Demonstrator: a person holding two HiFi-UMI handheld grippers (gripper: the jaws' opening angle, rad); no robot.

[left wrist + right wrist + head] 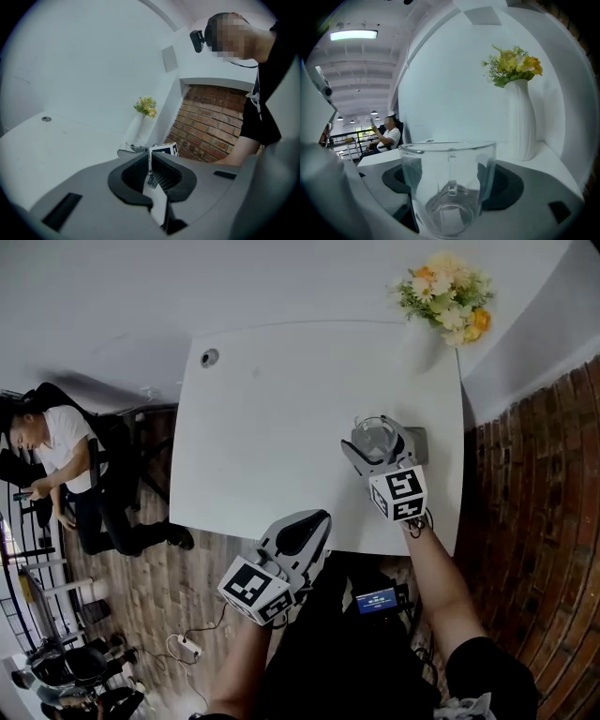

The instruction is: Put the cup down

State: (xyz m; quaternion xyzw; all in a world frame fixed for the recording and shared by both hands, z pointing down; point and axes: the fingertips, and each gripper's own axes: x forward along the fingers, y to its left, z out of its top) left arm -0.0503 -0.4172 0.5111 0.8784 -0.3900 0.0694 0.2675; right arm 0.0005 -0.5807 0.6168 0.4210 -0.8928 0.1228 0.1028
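I see right gripper (380,444) clamped on the clear glass cup (449,185), over the white table's (272,418) right side | left gripper (314,521) jaws closed, empty, at the near edge | flower vase (448,298) in the far corner; brick wall (548,502) to the right; wood floor (141,582) below.

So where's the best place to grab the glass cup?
Its round body, from the side, as the right hand-held gripper does. The cup stands upright with near-straight walls, so the jaws can press on opposite sides with the open top level.
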